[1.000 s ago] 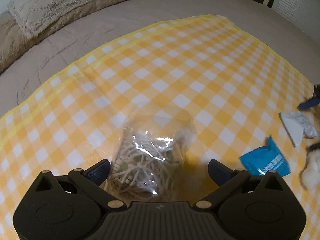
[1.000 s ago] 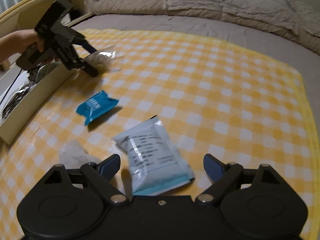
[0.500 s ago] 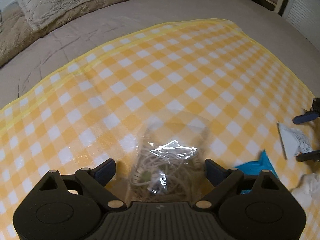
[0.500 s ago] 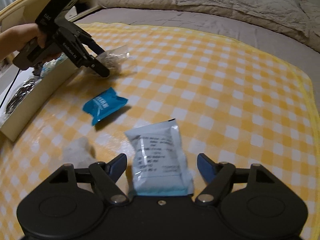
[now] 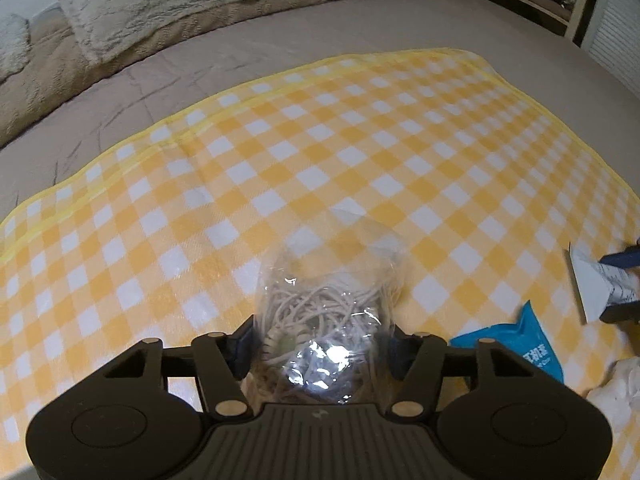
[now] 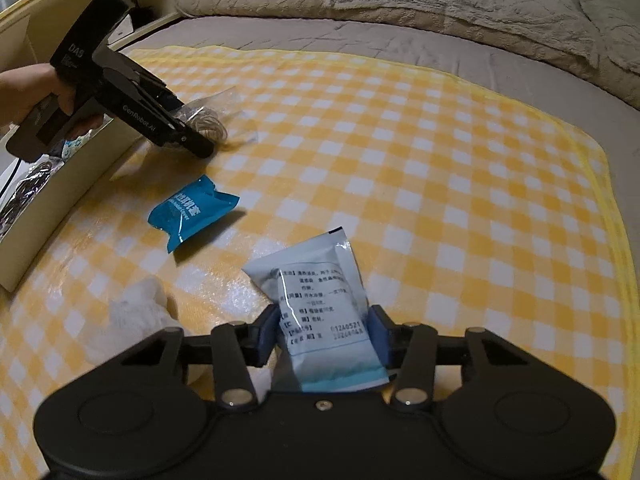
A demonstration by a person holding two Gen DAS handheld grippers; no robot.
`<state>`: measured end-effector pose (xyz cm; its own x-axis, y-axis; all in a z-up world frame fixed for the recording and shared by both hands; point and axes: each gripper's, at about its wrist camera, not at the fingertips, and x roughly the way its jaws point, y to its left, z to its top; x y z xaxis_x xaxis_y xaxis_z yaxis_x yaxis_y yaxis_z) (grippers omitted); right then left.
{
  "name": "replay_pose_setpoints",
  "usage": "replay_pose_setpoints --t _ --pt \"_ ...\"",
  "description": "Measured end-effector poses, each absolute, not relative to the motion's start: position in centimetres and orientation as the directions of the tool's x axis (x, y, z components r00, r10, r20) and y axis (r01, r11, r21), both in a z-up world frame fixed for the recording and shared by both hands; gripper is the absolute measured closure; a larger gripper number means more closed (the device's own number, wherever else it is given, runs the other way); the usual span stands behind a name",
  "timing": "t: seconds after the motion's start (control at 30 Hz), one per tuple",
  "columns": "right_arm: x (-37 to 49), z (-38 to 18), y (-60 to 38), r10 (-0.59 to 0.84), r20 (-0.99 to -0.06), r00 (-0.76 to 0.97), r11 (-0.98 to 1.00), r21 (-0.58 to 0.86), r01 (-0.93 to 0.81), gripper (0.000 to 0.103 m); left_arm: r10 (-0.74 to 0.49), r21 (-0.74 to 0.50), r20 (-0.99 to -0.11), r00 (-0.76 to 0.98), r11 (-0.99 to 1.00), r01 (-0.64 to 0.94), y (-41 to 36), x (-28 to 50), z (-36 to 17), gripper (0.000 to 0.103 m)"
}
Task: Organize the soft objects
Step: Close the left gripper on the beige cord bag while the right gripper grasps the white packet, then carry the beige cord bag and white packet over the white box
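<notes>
On the checked yellow cloth (image 6: 420,184) over the bed, the left gripper (image 5: 322,346) has just been closing its jaws onto the clear bag of cord (image 5: 326,320), near the cream box (image 6: 52,200) at the cloth's edge. The right gripper (image 6: 322,334), jaws likewise just closing, clamps the pale blue packet (image 6: 320,312). A blue pouch (image 6: 192,210) lies between; beyond stretches open cloth.

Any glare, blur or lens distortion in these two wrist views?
Left wrist: white glare on the clear bag of cord, checked cloth bowed by the fisheye, corners dark. Right wrist: pale blue packet print sharp, fluffy white item soft, bedding curved.
</notes>
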<state>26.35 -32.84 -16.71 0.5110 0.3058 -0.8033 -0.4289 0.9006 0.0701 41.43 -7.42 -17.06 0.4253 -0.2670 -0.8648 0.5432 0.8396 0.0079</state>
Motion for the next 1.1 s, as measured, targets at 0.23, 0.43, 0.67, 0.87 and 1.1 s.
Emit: replay_pose_setpoints --t 0.23,0.43,0.67,0.87,1.1 --pt "25.9 -15.9 -32.8 0.272 -0.795 0.542 0.919 0.047 -0.392 0.056 -0.255 -0.008 -0.832 0.492 0.893 0.45 -7.0 38.7 -15.7 0.045" --pt "25.4 -13.9 -33.7 0.234 -0.763 0.603 0.953 0.056 -0.299 0.057 -0.268 -0.046 -0.796 0.542 0.921 0.388 -6.9 36.4 -13.2 0.045" --pt "24.3 -11.5 -33.8 0.2 -0.739 0.643 0.973 0.069 -0.222 0.057 -0.274 -0.075 -0.756 0.594 0.938 0.338 -6.4 33.2 -9.5 0.045" --pt "23.7 -9.1 -33.7 0.168 -0.718 0.675 0.985 0.105 -0.134 0.057 -0.241 -0.074 -0.74 0.629 0.957 0.279 -5.1 30.5 -7.1 0.045" --pt "22.7 -6.9 -33.1 0.131 -0.702 0.7 0.991 0.108 -0.077 0.057 -0.188 -0.048 -0.714 0.675 0.974 0.221 -3.0 27.4 -4.5 0.045"
